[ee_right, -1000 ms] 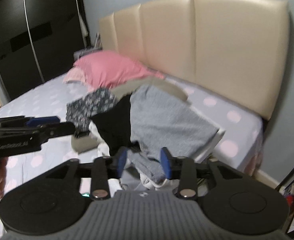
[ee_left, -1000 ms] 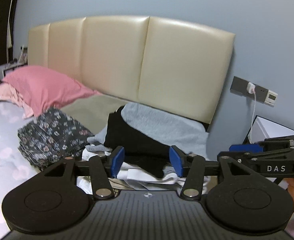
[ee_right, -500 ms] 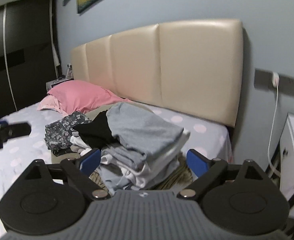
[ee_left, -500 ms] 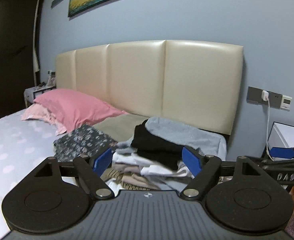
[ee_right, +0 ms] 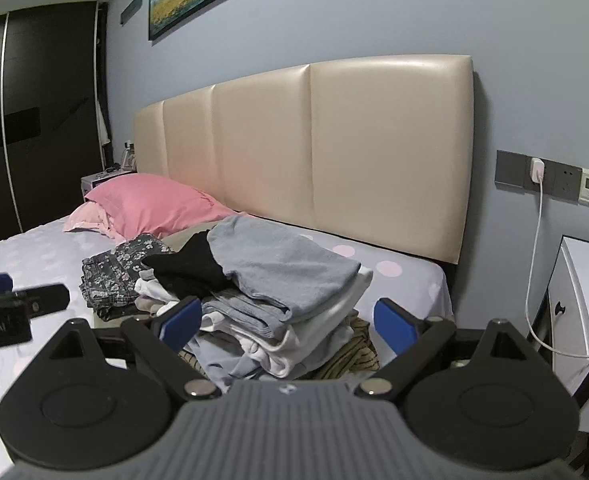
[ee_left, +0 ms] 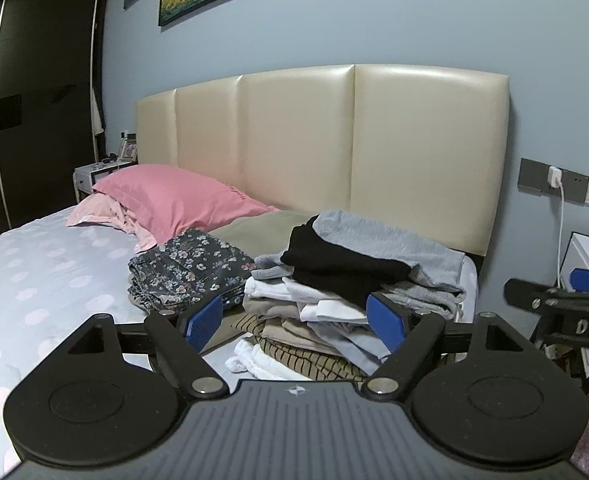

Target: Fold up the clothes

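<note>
Two grippers: both held before the stack of clothes, jaws spread wide, nothing between the pads.
Left gripper (ee_left: 296, 320): jaws far apart, having just been opening; blue pads frame the near face of the pile in its own view but press on no cloth; its black tip and one blue pad also show at the left edge of the right wrist view (ee_right: 22, 300).
Right gripper (ee_right: 290, 320): jaws far apart, also just opened, empty; seen from the left wrist view it juts in at the right edge (ee_left: 562, 308).
Stack of clothes (ee_left: 346, 292): on the bed, near the headboard end and the bed's right side; many folded pieces lying one on another, somewhat unevenly.
Grey garment (ee_right: 278, 264): folded, on top of the stack.
Black garment (ee_left: 334, 264): just under the grey one, sticking out to the left.
Lower layers: white, beige and pale blue pieces, with a striped olive piece (ee_left: 314, 360) at the bottom.
Floral garment (ee_left: 190, 272): dark, folded, lying just left of the stack.
Bed sheet (ee_left: 42, 272): pale lilac with pink dots.
Pink pillow (ee_left: 174, 196): at the headboard, left of the clothes.
Headboard (ee_left: 334, 140): cream, padded, in four panels.
Nightstand (ee_right: 582, 300): white, right of the bed, a white charger cable (ee_right: 534, 260) hanging from the wall socket beside it.
</note>
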`<state>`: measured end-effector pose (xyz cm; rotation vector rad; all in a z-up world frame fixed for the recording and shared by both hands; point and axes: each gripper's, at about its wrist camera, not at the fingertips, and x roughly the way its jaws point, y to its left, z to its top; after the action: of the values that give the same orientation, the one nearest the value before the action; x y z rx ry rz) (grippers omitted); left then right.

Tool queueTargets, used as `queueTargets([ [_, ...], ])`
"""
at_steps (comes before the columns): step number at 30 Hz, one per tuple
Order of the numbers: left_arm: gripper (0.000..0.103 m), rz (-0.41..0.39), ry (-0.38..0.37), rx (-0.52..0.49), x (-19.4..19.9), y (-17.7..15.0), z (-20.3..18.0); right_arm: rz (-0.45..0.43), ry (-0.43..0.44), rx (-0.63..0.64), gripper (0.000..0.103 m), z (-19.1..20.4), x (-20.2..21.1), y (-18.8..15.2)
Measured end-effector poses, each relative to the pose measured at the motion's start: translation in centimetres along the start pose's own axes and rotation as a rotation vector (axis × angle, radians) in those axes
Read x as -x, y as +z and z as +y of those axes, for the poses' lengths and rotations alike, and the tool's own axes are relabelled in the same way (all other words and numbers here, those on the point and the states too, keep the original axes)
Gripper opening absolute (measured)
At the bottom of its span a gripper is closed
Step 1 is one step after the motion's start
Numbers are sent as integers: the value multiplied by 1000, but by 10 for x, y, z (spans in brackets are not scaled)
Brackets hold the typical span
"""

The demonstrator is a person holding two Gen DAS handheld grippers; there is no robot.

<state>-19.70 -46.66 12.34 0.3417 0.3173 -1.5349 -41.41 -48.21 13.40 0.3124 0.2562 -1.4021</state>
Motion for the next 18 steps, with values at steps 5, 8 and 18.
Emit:
queueTargets([
  [5, 79, 52, -1, -8, -11, -6, -11, 13, -8, -6, 94, 1, -1, 1],
  [8, 79, 85, -13, -11, -16, -7, -17, 45, -11, 17, 94, 4, -6, 0],
  [18, 79, 145, -16, -23, -24, -10, -24, 84, -38, 18, 94, 4, -12, -1],
])
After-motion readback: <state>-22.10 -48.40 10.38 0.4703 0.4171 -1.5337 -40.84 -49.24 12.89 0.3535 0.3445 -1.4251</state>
